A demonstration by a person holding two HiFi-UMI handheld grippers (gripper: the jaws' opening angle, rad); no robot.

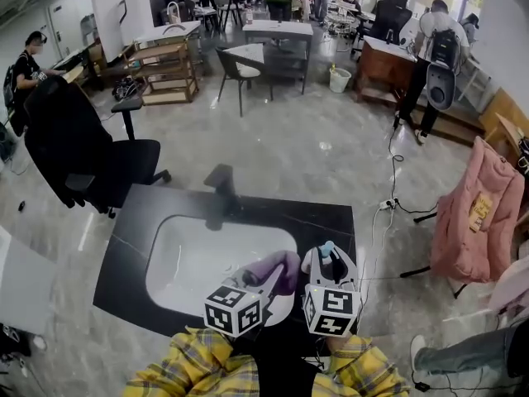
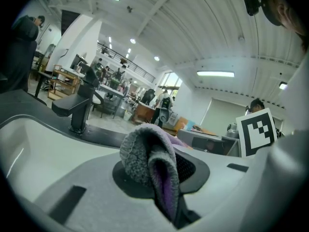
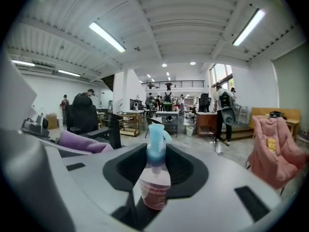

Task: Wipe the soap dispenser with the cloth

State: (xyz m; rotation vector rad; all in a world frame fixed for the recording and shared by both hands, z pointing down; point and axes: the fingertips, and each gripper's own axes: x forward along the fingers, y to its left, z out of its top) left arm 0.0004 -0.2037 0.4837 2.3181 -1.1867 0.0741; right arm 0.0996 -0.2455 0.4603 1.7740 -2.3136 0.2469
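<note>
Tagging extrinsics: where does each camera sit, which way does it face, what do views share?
Head view: on the head, steeply down at white sink basin in black countertop; left gripper, right gripper, yellow plaid sleeves show.
Left gripper view: on that gripper, near level past black faucet; jaws clamp grey-purple fleece cloth.
Right gripper view: on that gripper, level into the room; jaws grip light-blue-topped soap dispenser.
Shared: cloth in all three.

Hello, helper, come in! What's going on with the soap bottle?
Left gripper shut on cloth. Right gripper shut on soap dispenser. Cloth beside it, not touching. No obstacle seen.
</note>
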